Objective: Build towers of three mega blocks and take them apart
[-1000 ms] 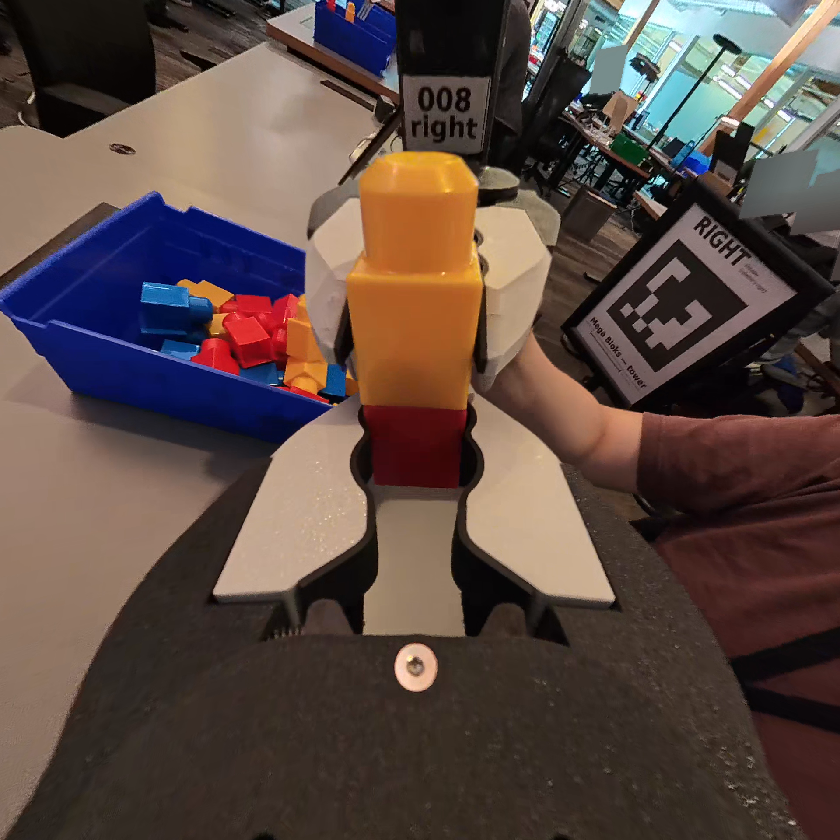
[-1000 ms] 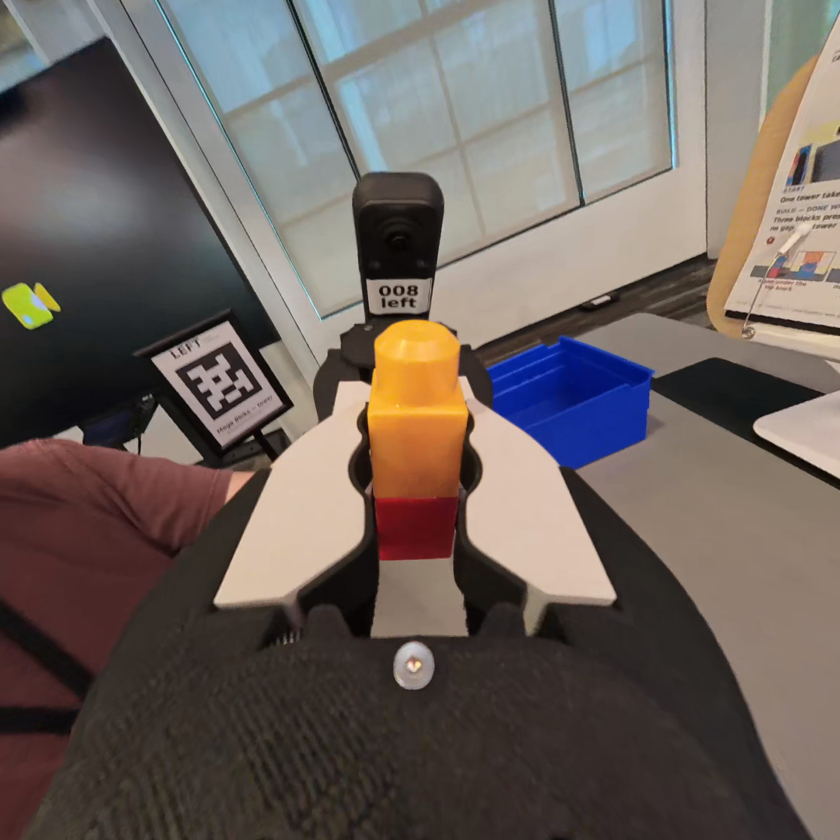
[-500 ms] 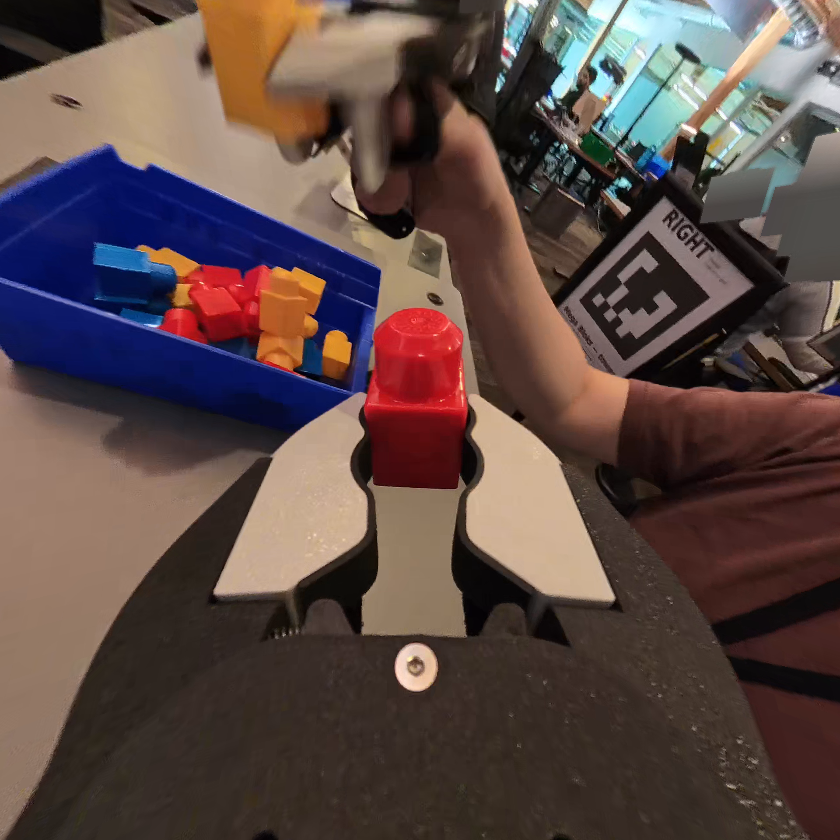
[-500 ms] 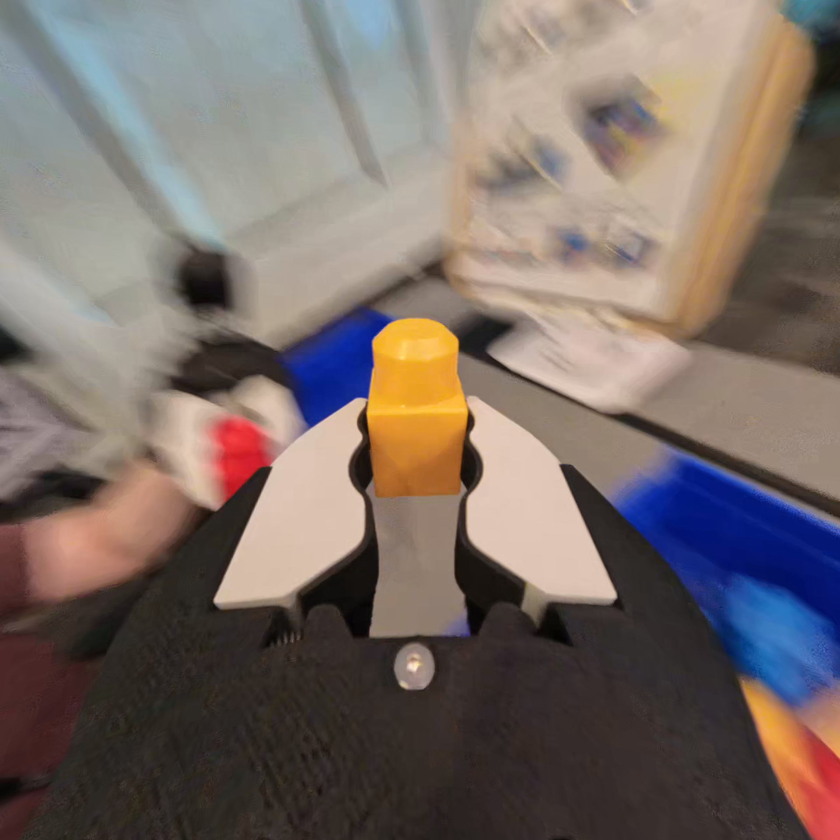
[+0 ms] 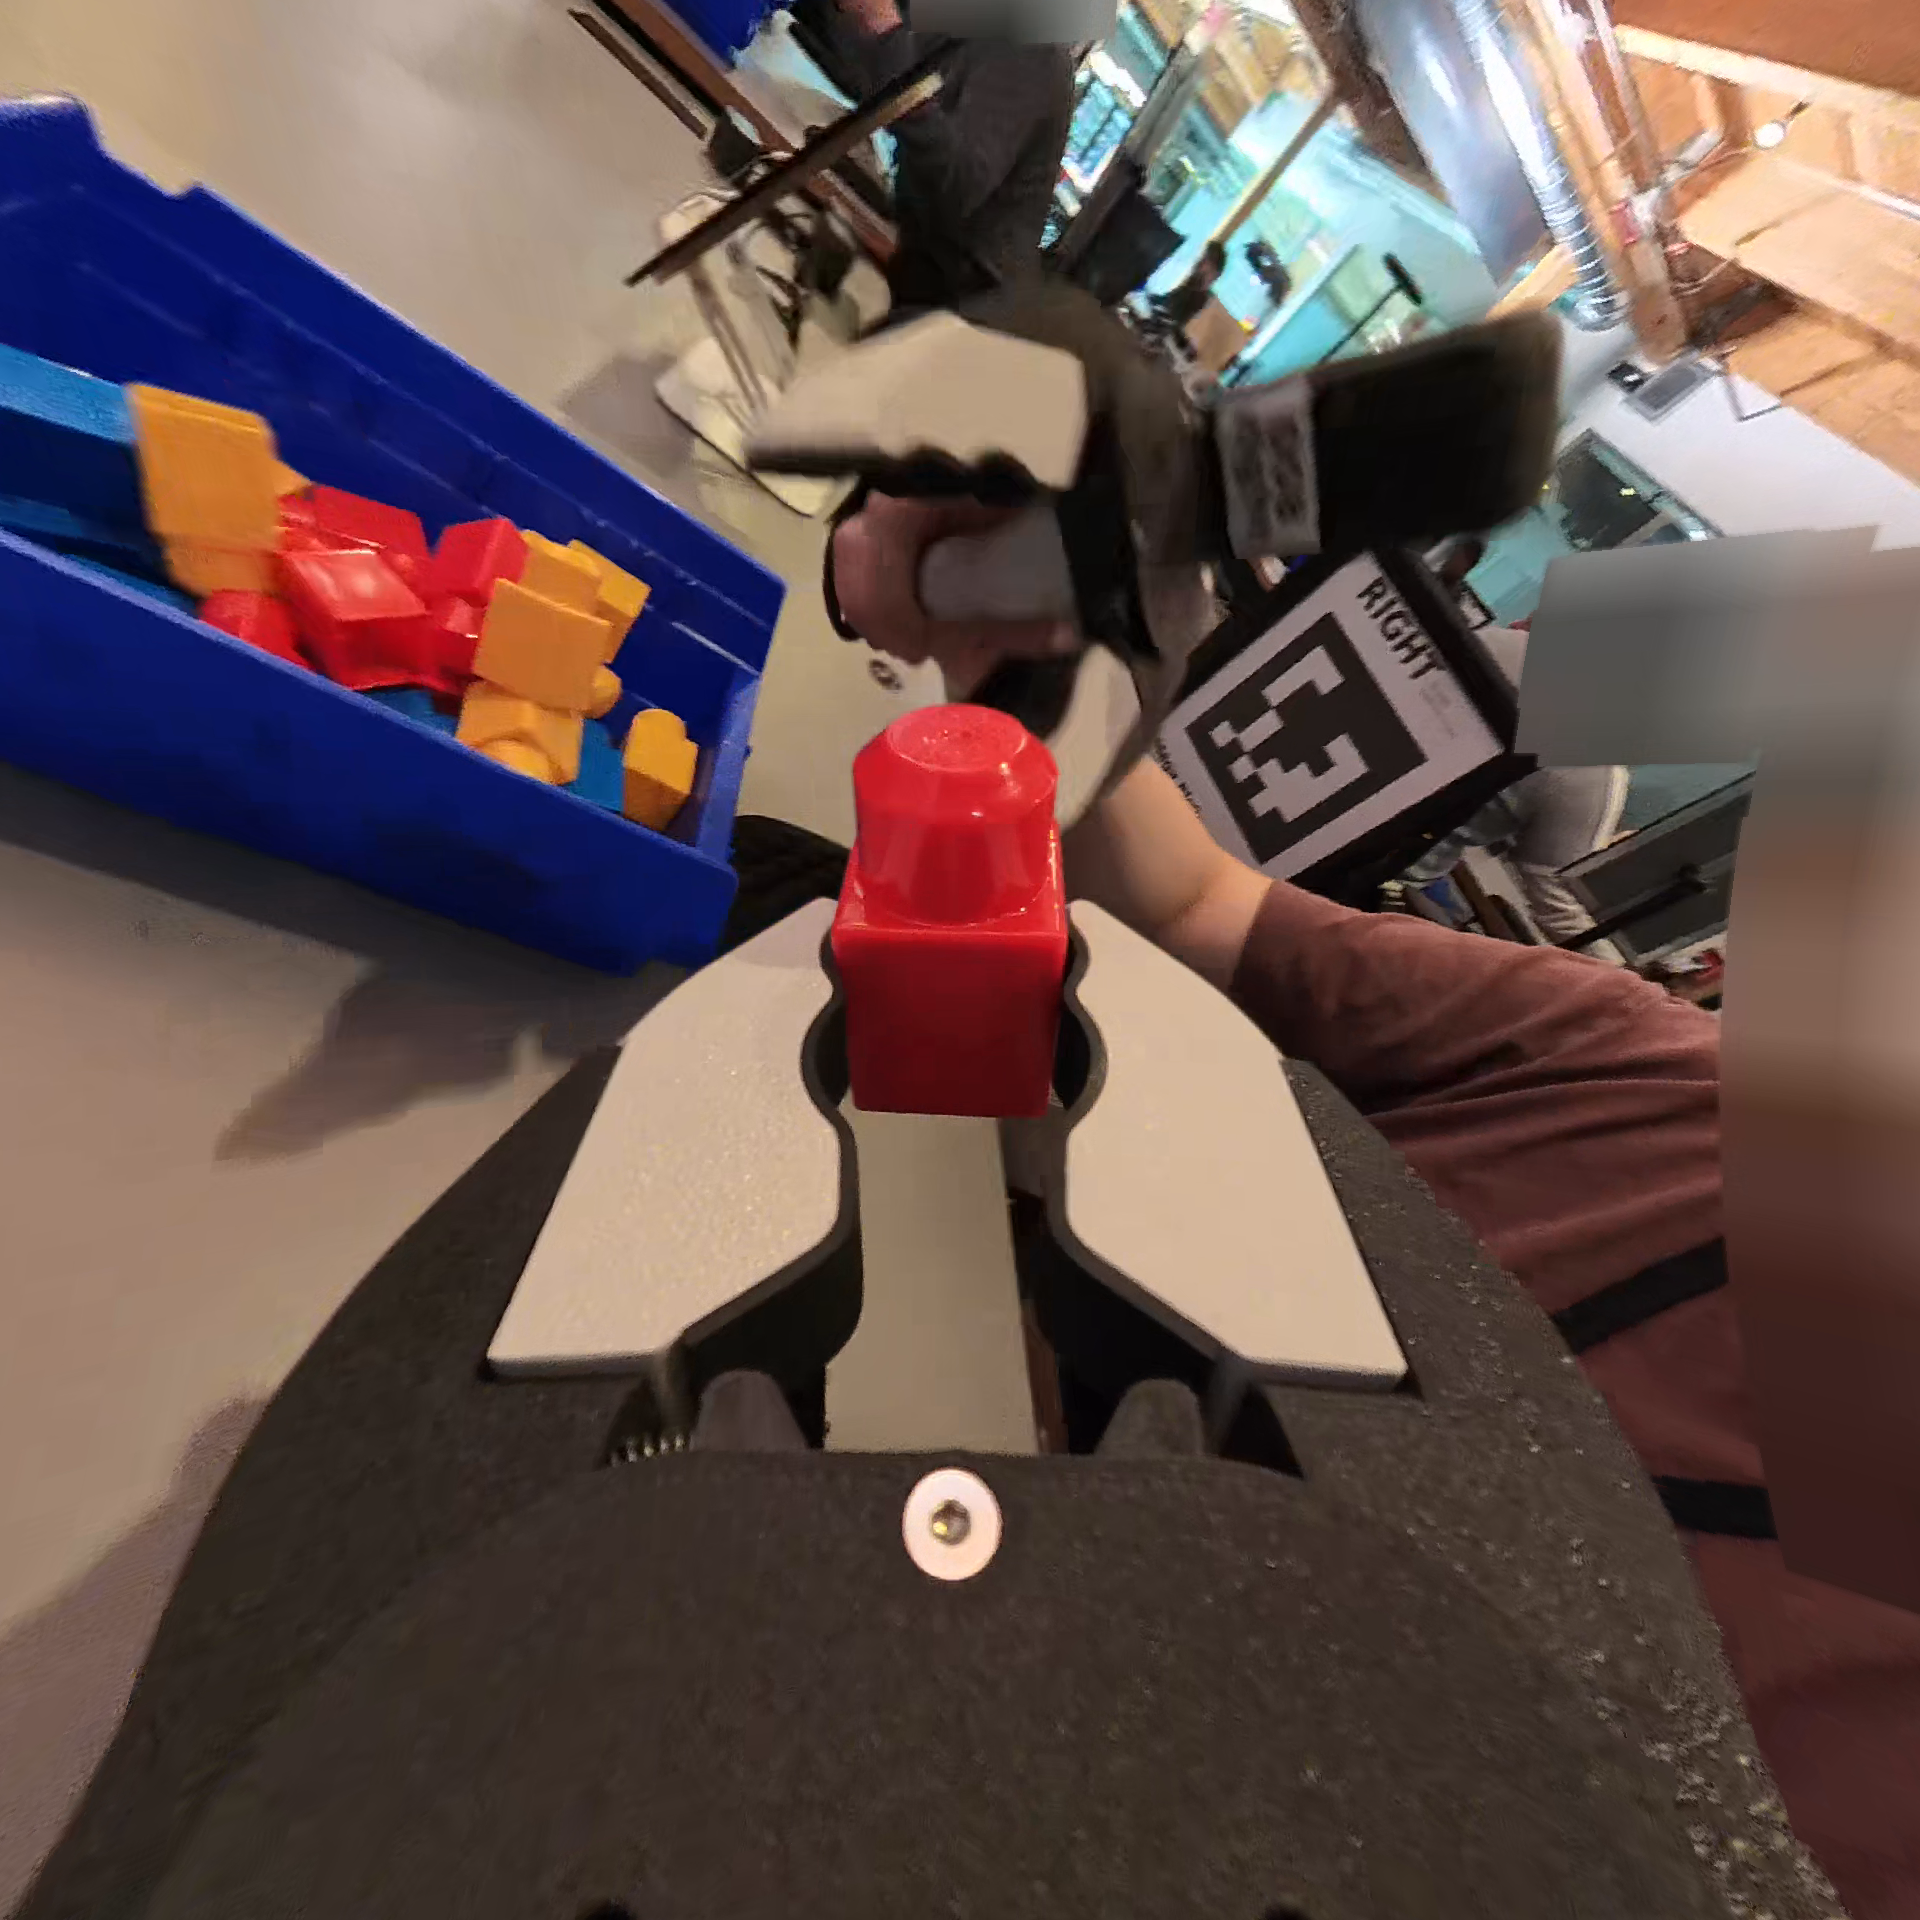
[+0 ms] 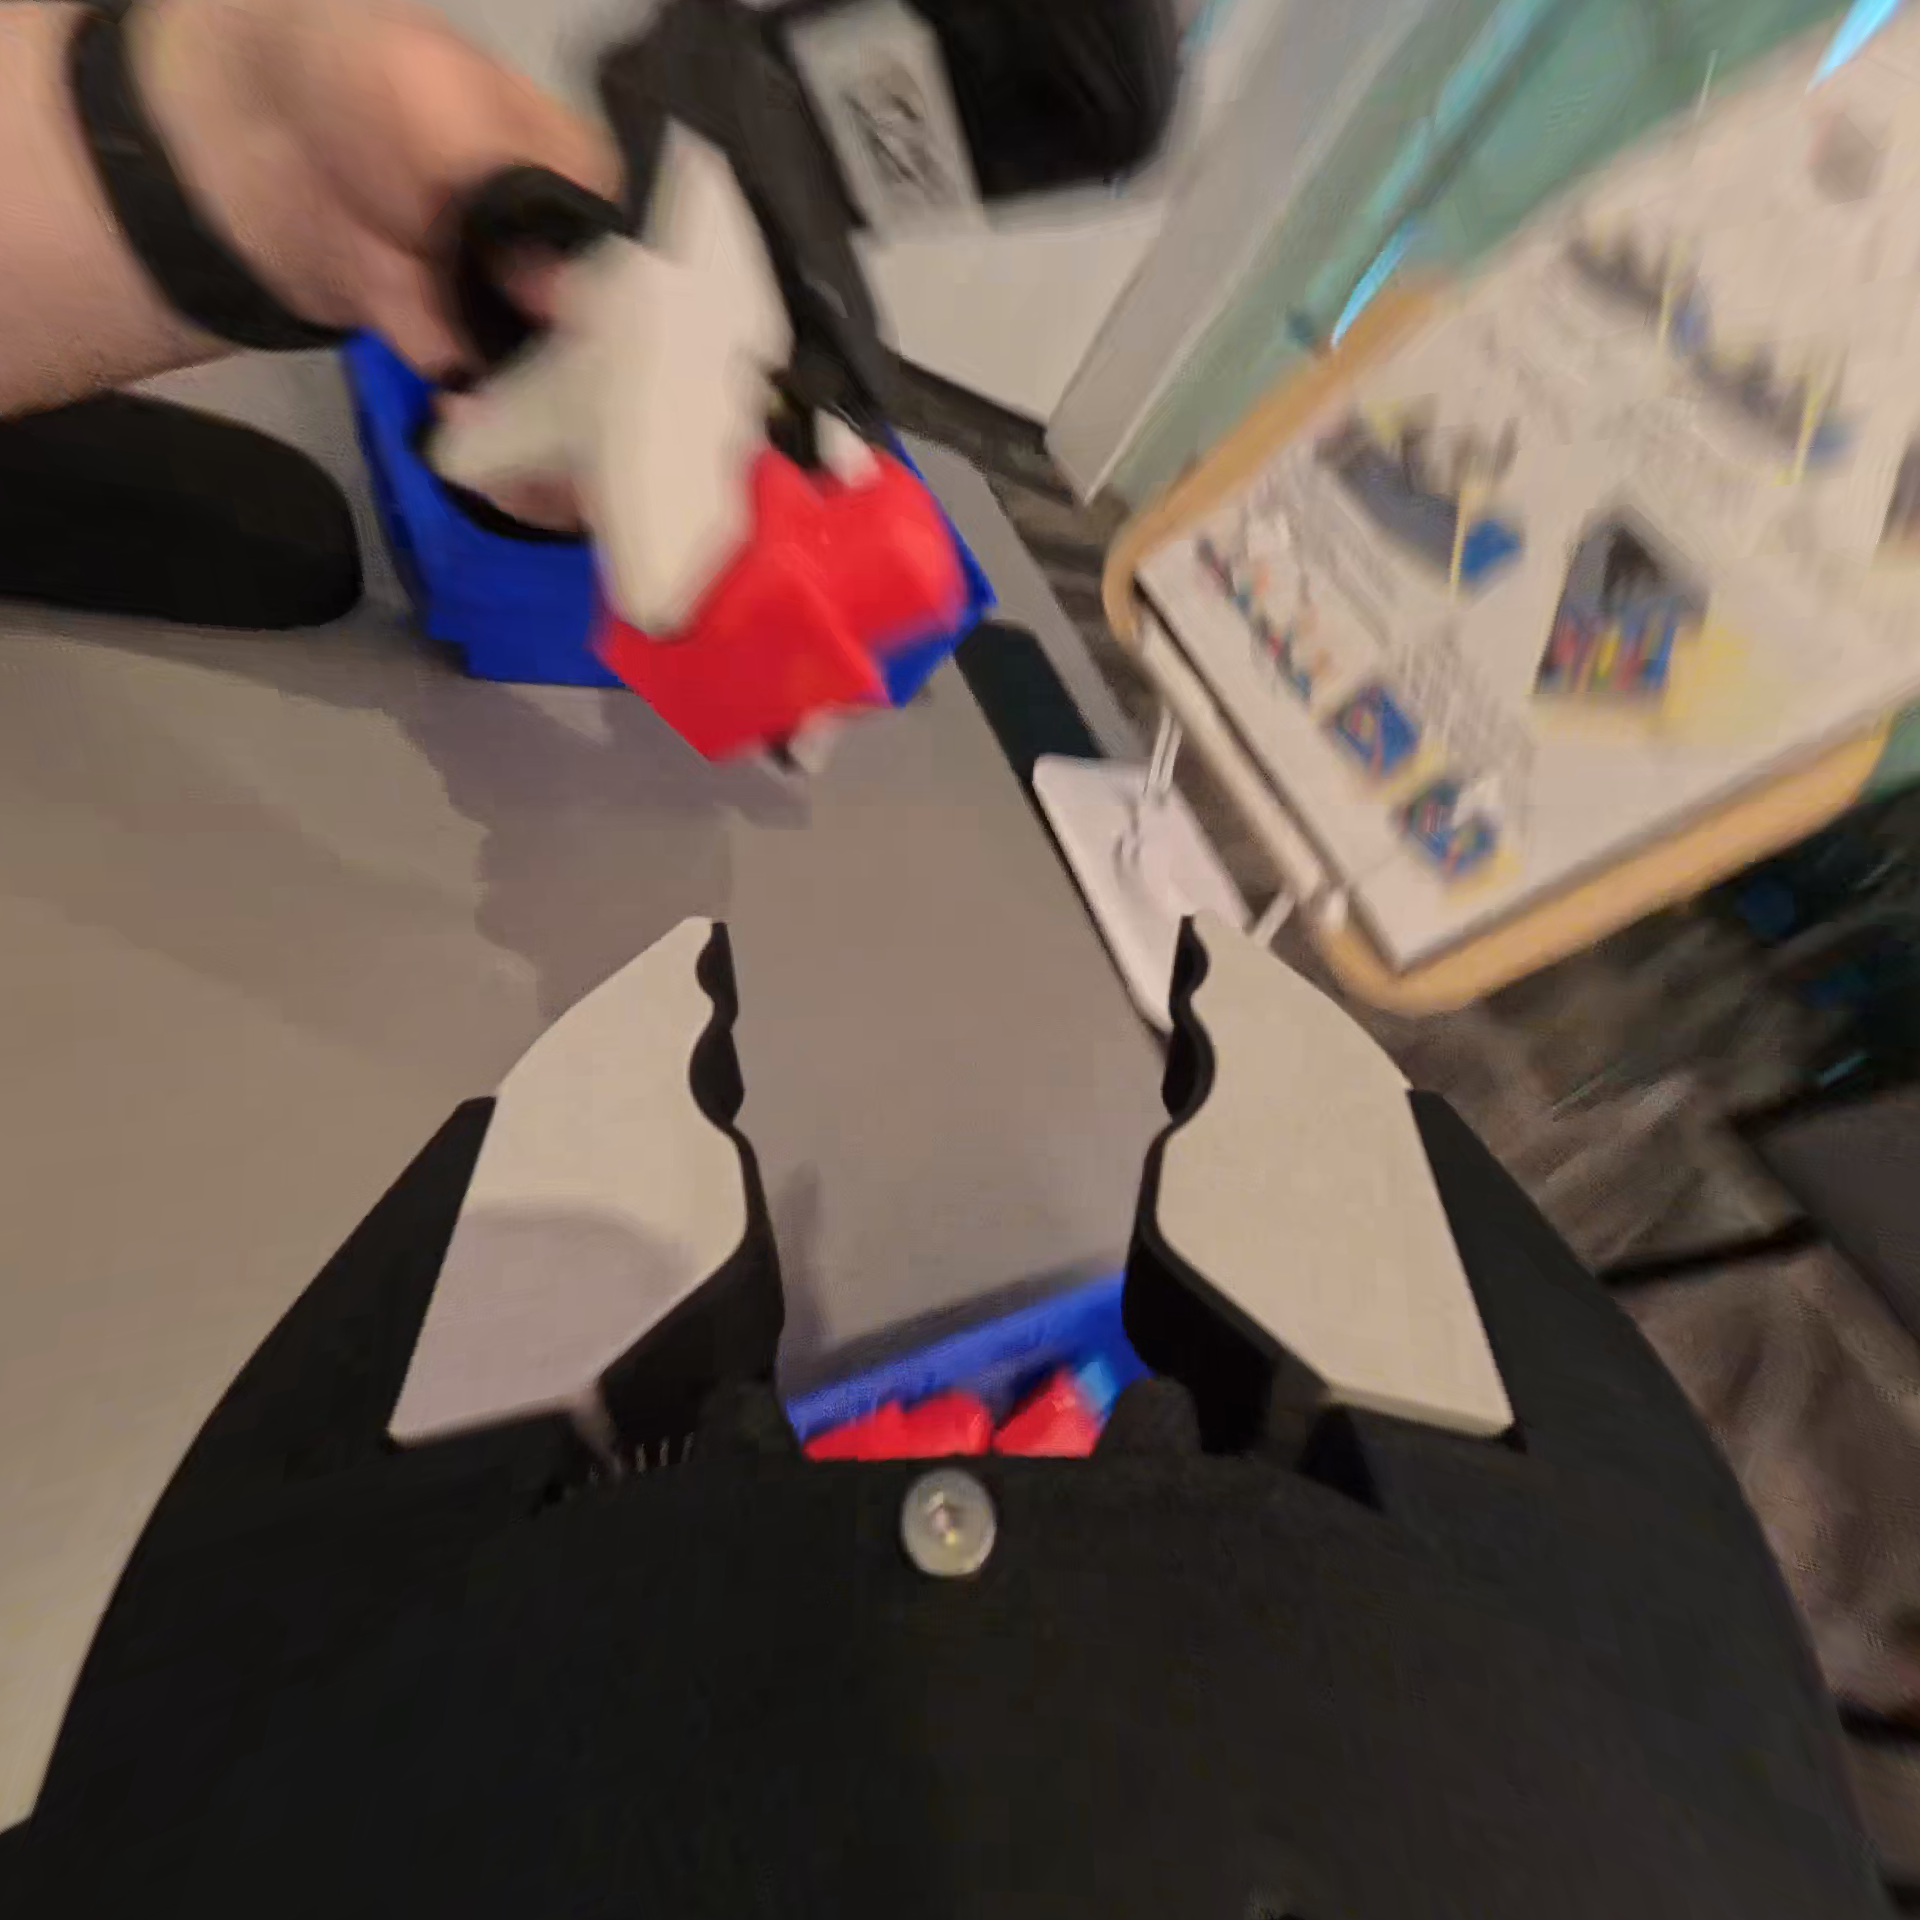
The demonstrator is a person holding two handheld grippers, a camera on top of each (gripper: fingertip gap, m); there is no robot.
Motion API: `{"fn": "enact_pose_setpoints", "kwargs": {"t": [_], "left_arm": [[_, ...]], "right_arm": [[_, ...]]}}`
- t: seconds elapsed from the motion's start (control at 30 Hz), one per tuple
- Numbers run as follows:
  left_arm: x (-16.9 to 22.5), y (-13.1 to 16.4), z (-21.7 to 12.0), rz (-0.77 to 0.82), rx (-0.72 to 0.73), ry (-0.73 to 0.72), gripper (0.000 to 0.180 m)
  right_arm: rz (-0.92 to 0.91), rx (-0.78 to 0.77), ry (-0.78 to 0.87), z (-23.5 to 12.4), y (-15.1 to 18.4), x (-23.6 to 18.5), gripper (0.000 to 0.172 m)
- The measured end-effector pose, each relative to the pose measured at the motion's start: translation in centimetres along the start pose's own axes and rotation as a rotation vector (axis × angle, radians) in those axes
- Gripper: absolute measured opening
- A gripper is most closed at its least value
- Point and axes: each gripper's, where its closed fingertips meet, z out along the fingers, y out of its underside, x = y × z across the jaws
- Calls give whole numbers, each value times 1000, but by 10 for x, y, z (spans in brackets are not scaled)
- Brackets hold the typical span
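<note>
My right tongs (image 6: 951, 997) now gape empty, yellow block dropped, while my left tongs (image 5: 948, 997) clamp the last glossy red plastic block (image 5: 951, 935).

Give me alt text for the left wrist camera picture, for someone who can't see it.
The left tool grips a red block between its two grey fingers, stud pointing away from the camera. Behind it on the left, a blue bin on the grey table holds loose red, orange and blue blocks. The right tool is blurred above, fingers apart.
</note>
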Motion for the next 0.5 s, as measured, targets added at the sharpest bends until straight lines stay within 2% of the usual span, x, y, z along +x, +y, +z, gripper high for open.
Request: {"fn": "enact_pose_setpoints", "kwargs": {"t": [0.03,0.1,0.13,0.2,0.27,0.33,0.4,0.5], "left_arm": [[4,-1,2,-9,-5,24,35],[10,-2,5,-1,-9,46,35],[13,-2,7,11,-12,55,35],[20,0,10,16,-24,75,36],[27,-1,8,9,-9,100,36],[31,-2,0,15,-9,102,47],[30,-6,-21,28,21,50,47],[26,-12,-57,82,96,-91,46]], "right_arm": [[-98,25,9,5,-17,-11,81],[-178,48,14,14,-36,-21,83],[-178,50,7,18,-40,-23,83],[-172,82,-1,20,-46,-23,69],[-151,114,-7,16,-49,-23,68],[-119,95,12,5,-38,-9,68],[2,-48,39,-8,10,29,67],[335,-422,-11,-21,127,67,67]]}}
